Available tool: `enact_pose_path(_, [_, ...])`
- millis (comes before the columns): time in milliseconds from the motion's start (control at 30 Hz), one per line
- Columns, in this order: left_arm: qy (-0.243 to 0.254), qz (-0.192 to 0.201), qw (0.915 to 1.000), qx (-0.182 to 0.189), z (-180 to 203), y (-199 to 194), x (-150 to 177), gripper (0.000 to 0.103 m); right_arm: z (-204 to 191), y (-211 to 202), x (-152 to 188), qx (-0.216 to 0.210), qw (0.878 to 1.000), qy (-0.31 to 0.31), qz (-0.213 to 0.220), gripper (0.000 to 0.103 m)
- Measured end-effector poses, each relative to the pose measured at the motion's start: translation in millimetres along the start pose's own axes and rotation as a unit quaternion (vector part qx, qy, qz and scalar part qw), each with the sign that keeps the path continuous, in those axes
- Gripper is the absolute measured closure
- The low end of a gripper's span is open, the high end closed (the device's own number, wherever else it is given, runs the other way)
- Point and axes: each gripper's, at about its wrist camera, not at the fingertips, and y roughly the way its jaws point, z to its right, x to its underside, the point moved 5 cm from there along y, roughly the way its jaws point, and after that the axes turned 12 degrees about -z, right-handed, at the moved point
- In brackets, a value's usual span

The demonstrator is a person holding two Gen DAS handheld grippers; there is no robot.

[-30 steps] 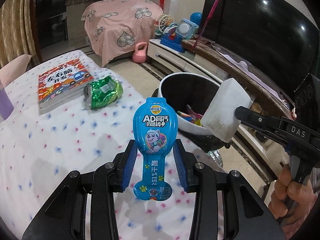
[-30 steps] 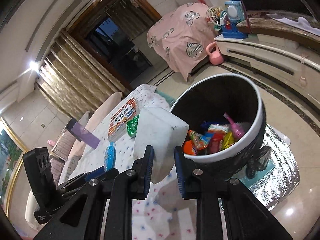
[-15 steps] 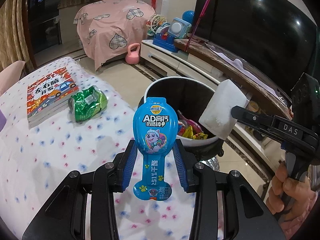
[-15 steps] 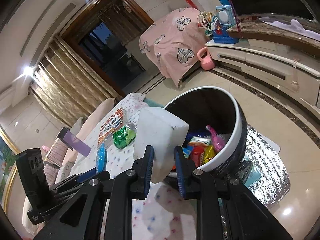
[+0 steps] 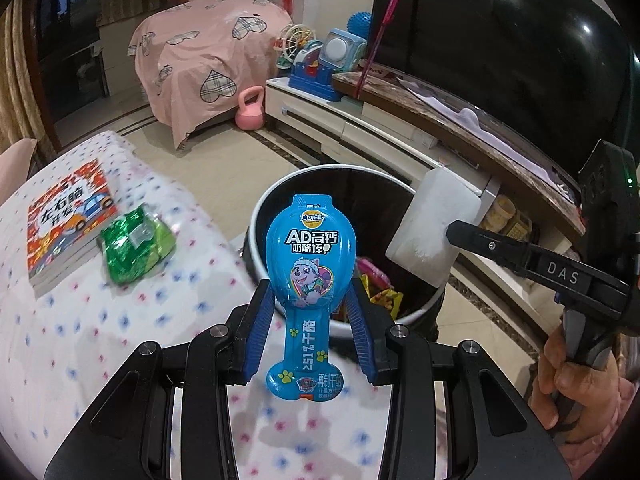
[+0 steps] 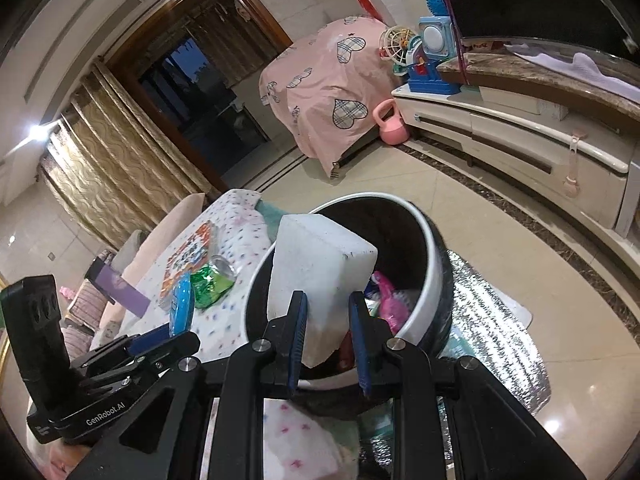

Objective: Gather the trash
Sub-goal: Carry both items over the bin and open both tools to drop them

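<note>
My left gripper (image 5: pixel 311 300) is shut on a blue cheese-stick wrapper (image 5: pixel 310 264) and holds it upright in front of the near rim of the round black bin (image 5: pixel 280 196). My right gripper (image 6: pixel 326 312) is shut on a white foam block (image 6: pixel 316 268) over the bin's mouth (image 6: pixel 424 236). The block also shows in the left wrist view (image 5: pixel 432 228), at the bin's right rim. Colourful wrappers lie inside the bin. A green crumpled wrapper (image 5: pixel 136 244) lies on the dotted table cloth (image 5: pixel 80 320).
A picture book (image 5: pixel 68 220) lies by the green wrapper. A TV stand (image 6: pixel 520 132) and big screen are behind the bin. A pink kettlebell (image 5: pixel 250 110) and a pink-covered piece of furniture (image 5: pixel 208 56) stand farther back. Silver foil mat (image 6: pixel 492 320) lies under the bin.
Both grippers have moved toward the bin with their loads. The foam block now hangs over the bin's mouth and the blue wrapper is at its near rim.
</note>
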Motion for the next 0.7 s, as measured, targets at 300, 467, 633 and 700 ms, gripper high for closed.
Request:
enact_pose_path(300, [0.019,-0.023,0.9995,-0.009,13,24,-19,0.067,10,3,-13,0.020,1.000,-0.002,-0.003,0.081])
enact_pose_path(467, [0.024,-0.038,0.9990,-0.008,18,37,-22,0.067,13,8,-17,0.032,0.999,-0.009,-0.009,0.081])
enact_pose_path(633, [0.031,-0.045,0.9985,-0.008,21,41,-25,0.066,16,16,-21,0.043,0.999,-0.013,-0.021,0.080])
enact_pose_path(700, [0.030,-0.049,0.9983,-0.006,20,43,-26,0.066,17,18,-23,0.047,0.999,-0.015,-0.023,0.080])
